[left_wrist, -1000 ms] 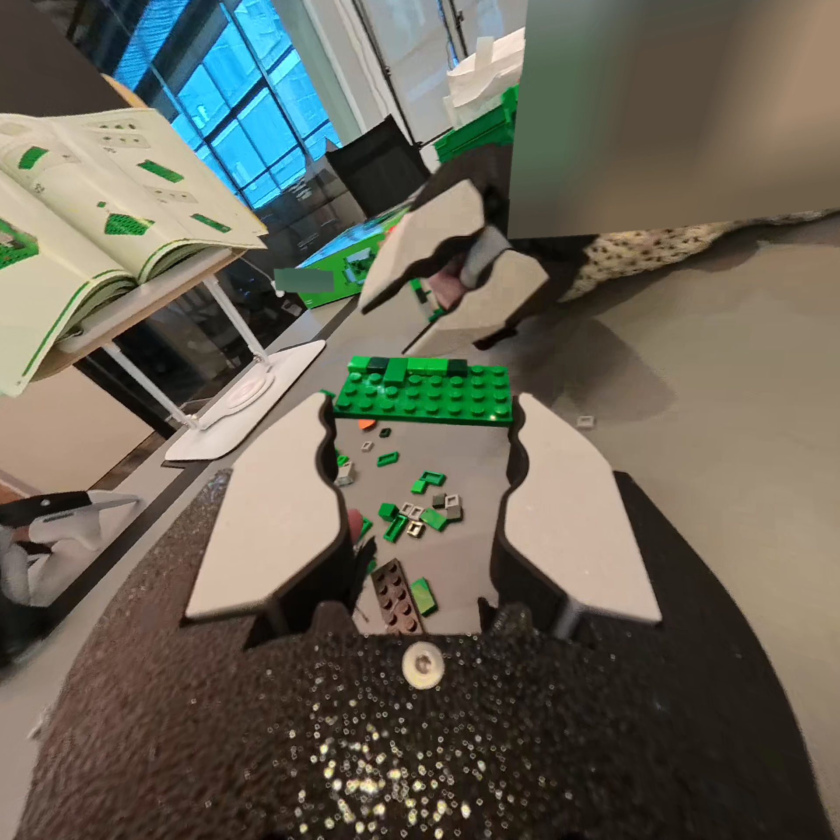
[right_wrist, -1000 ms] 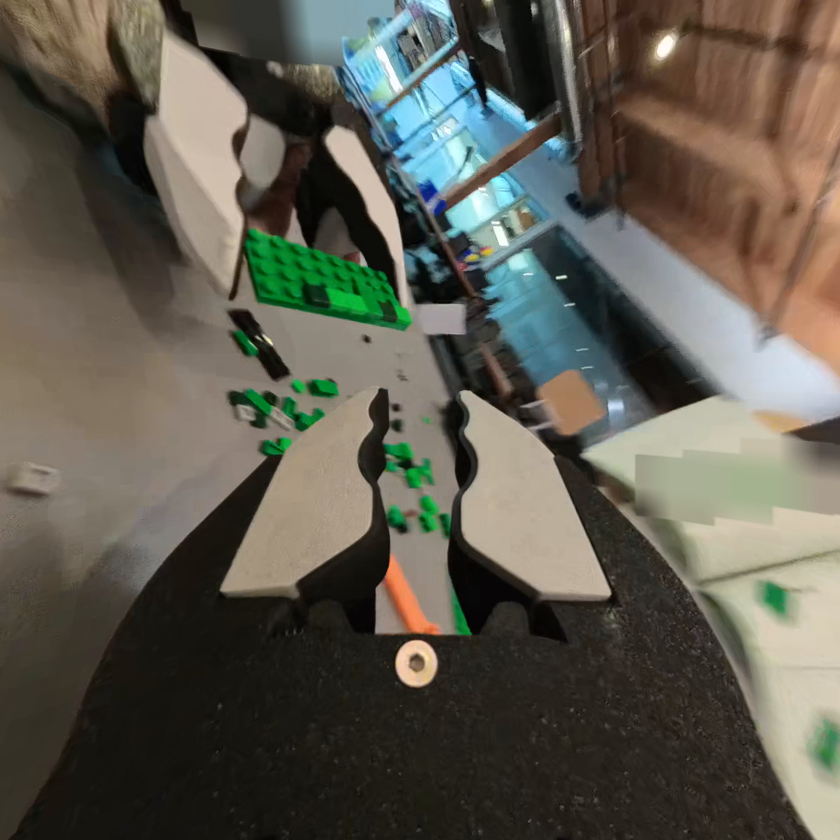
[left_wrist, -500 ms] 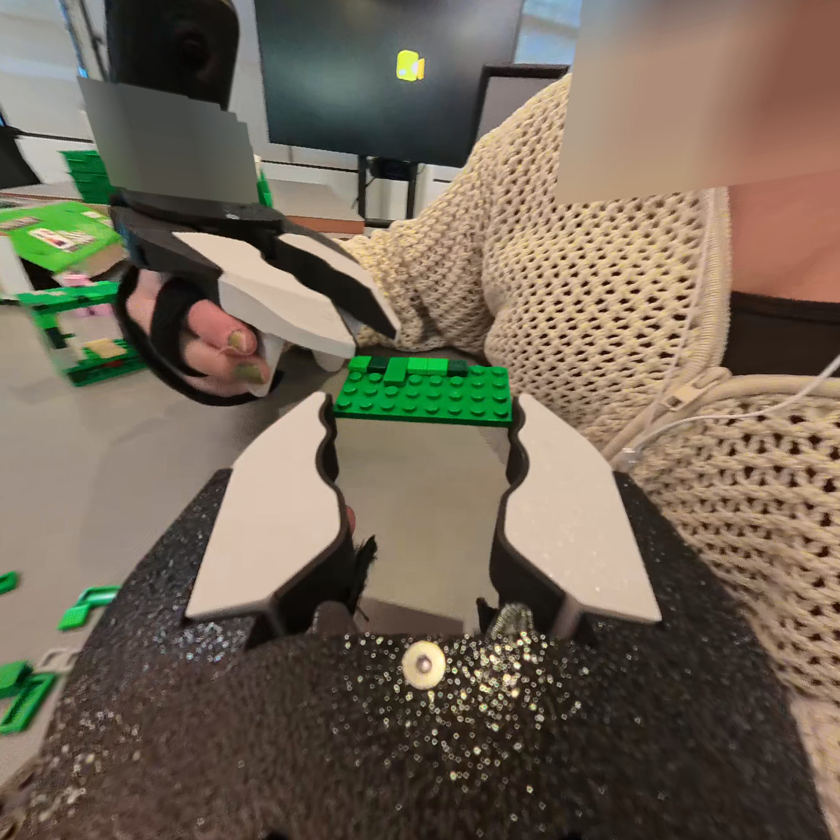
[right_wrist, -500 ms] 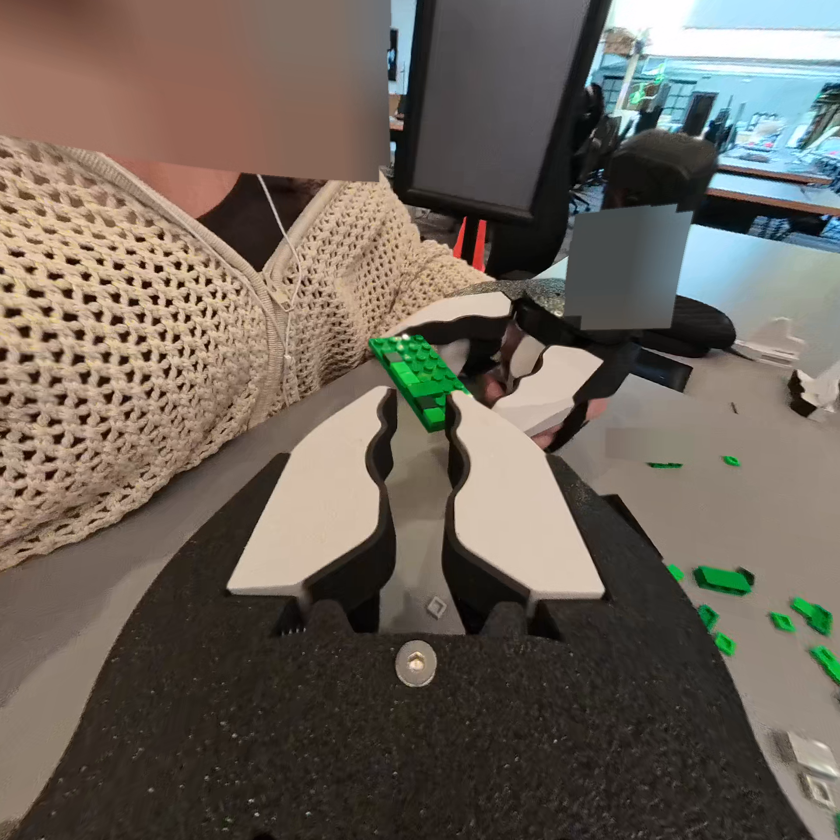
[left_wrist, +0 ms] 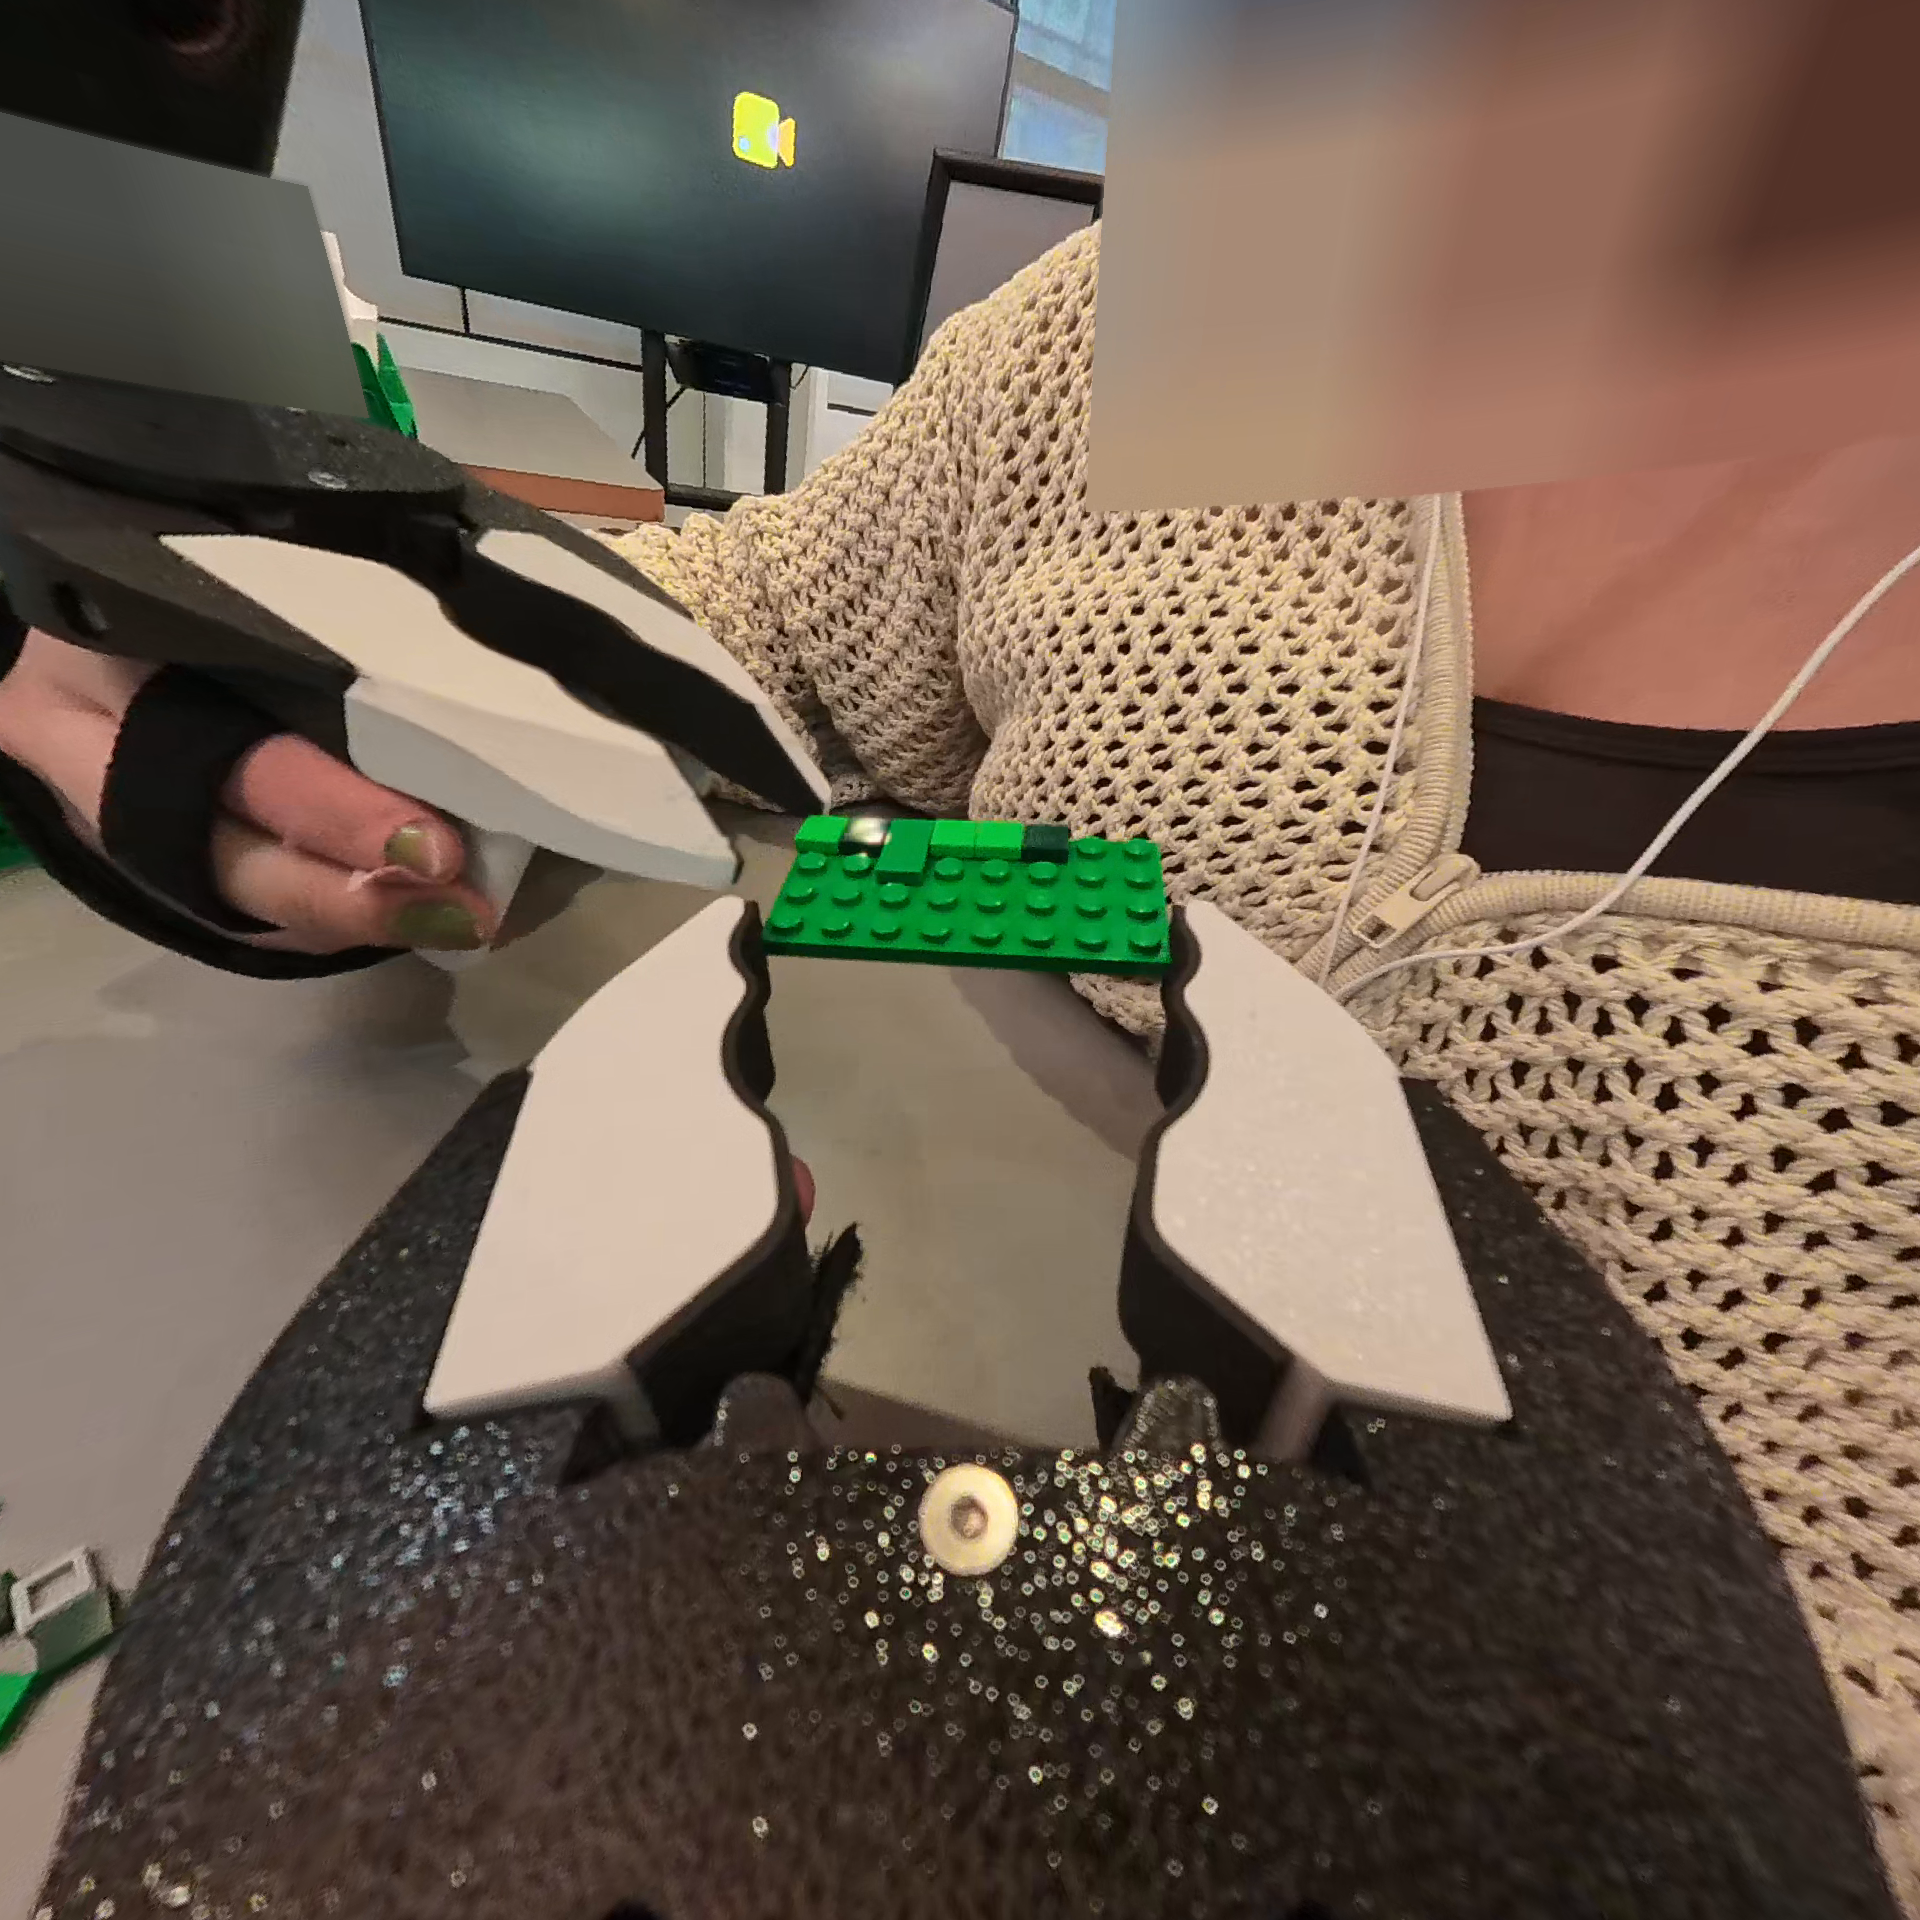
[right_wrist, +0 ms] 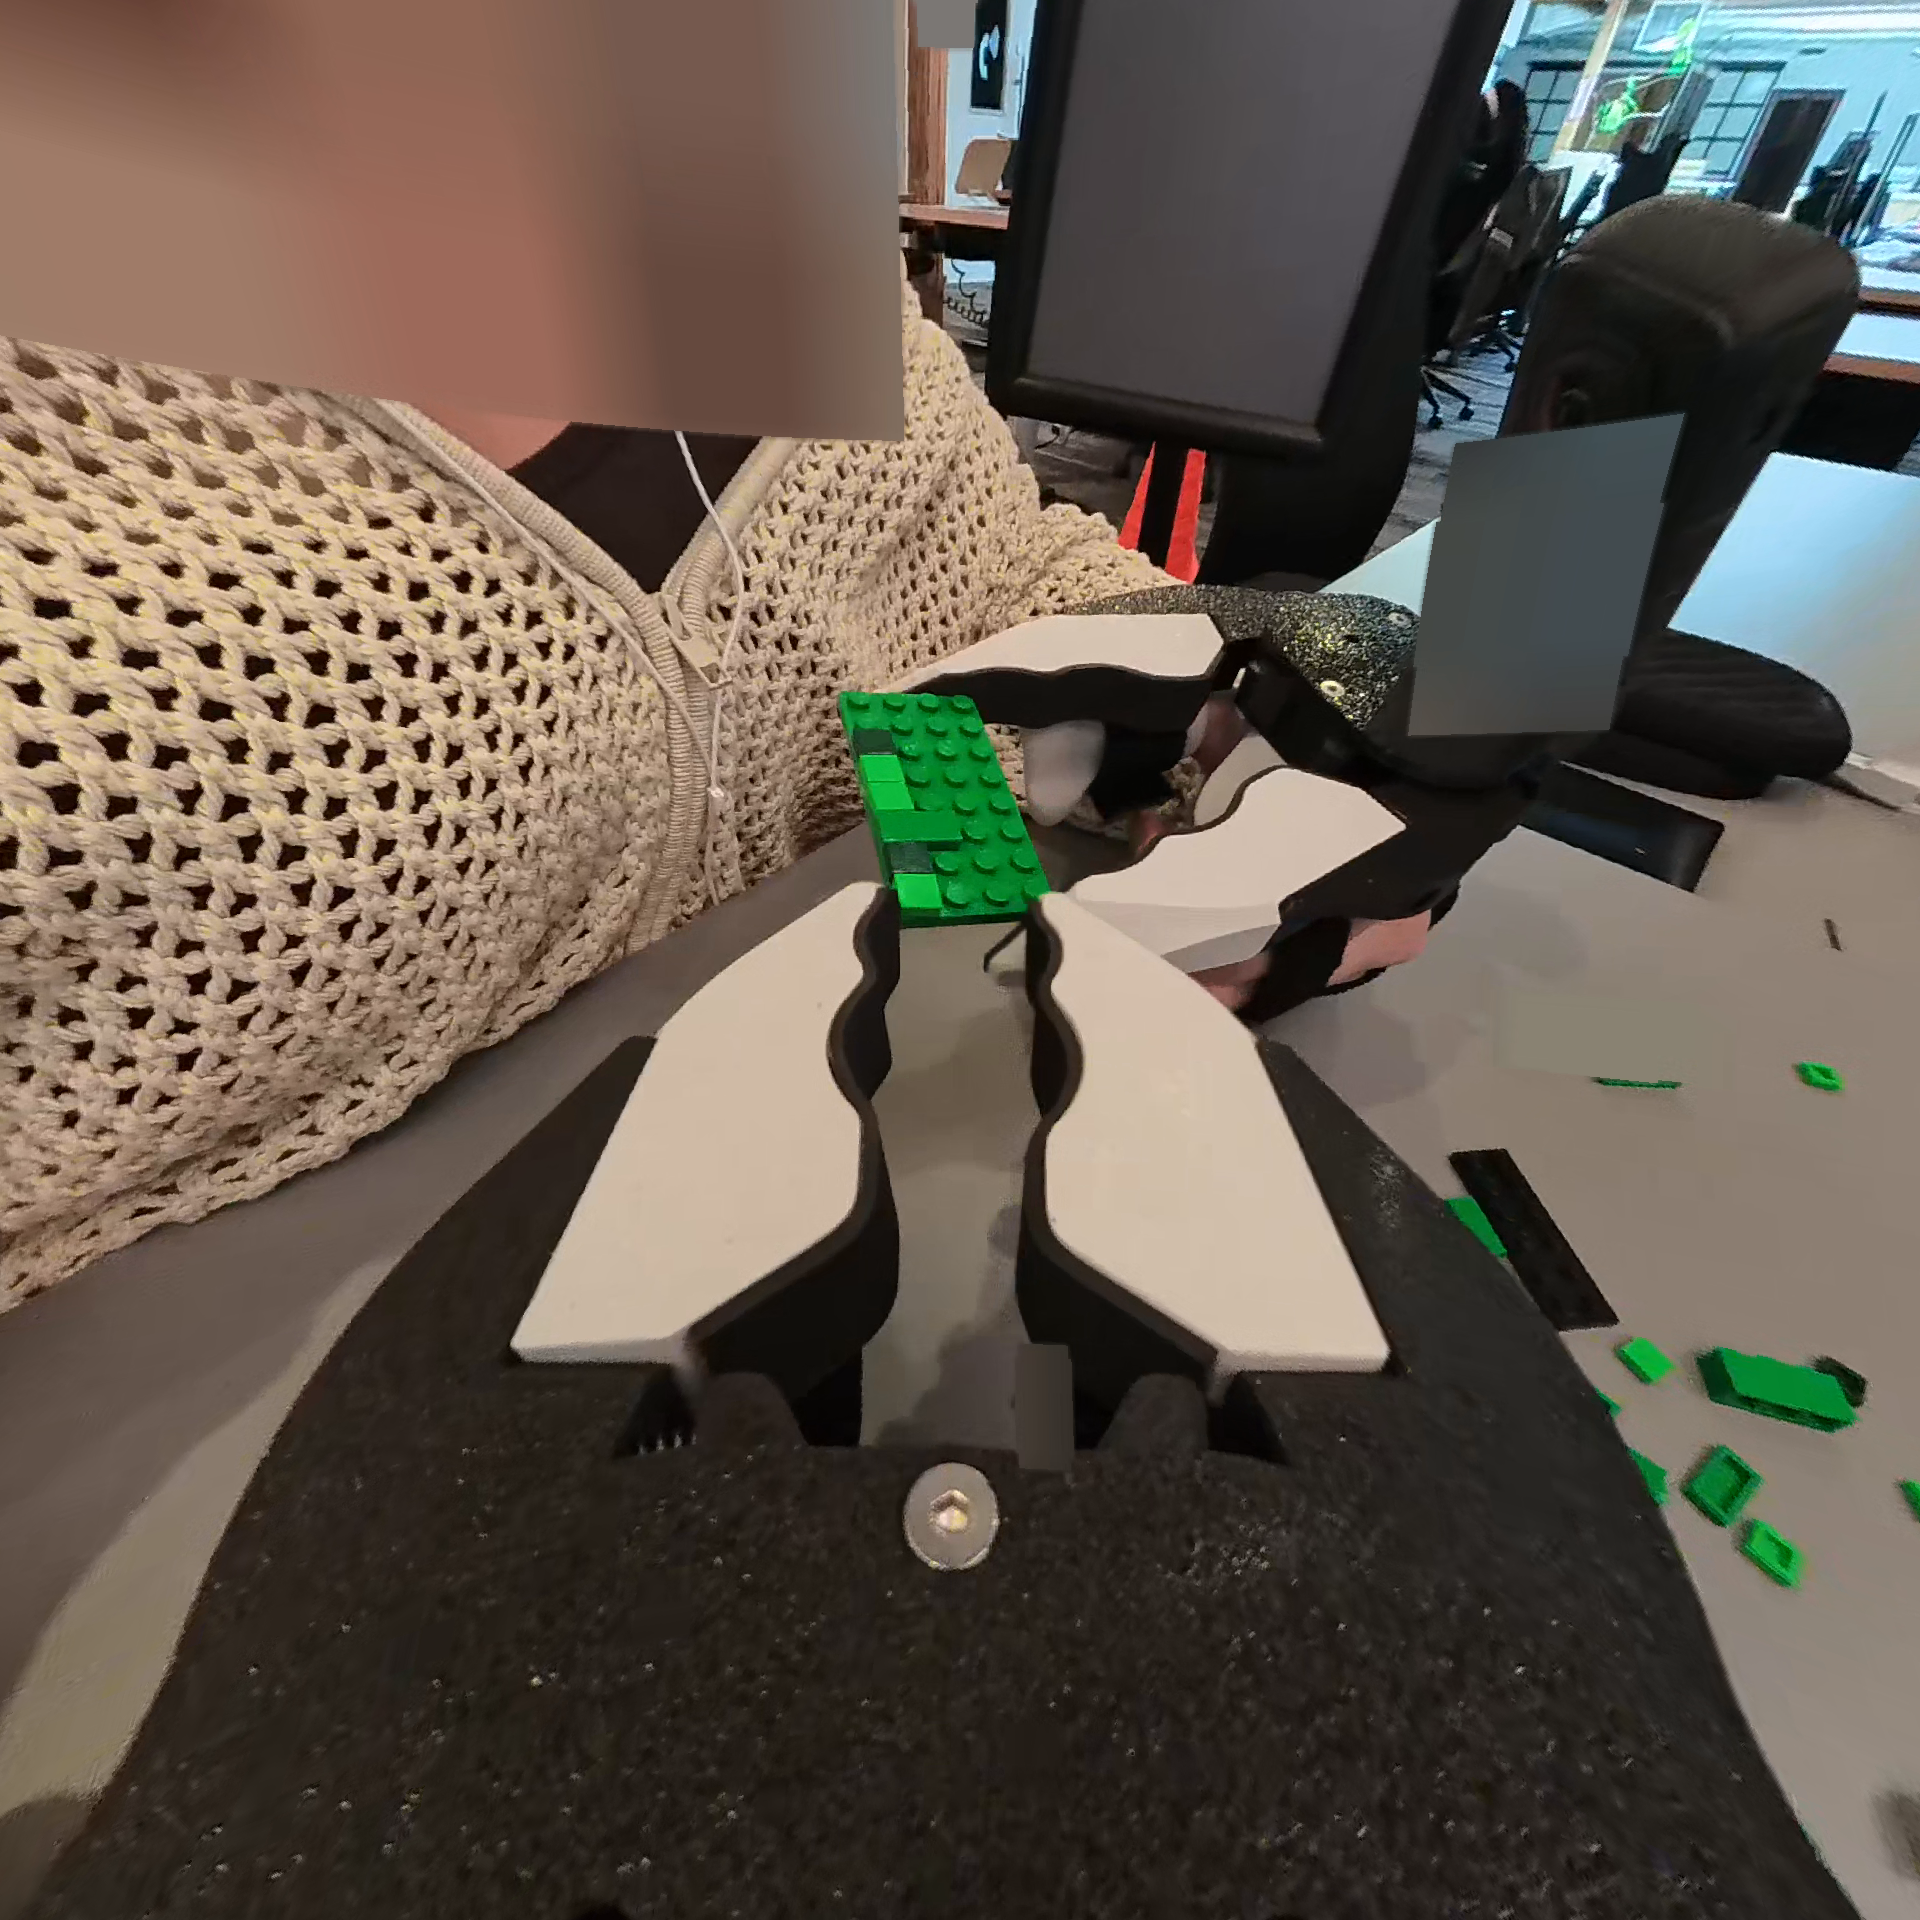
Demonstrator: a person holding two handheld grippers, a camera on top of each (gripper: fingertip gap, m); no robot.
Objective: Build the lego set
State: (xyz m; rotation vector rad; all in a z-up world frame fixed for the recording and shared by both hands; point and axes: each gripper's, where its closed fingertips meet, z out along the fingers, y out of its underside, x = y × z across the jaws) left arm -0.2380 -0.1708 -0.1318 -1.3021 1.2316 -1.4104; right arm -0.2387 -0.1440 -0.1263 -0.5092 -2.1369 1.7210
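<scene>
Left tongs: pinching the flat green studded Lego plate by its two short ends — held up above the grey counter.
Right tongs: a little apart, gripping nothing — tips just beside one end of the plate.
Plate top: small green tiles along one long edge.
Counter: loose green bits lie well apart from the plate.

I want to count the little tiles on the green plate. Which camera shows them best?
The left wrist view: the green plate faces the camera, and the small tiles line its far edge, left gripper clamping both ends. The right wrist view shows the plate end-on, tiles bunched together.
</scene>
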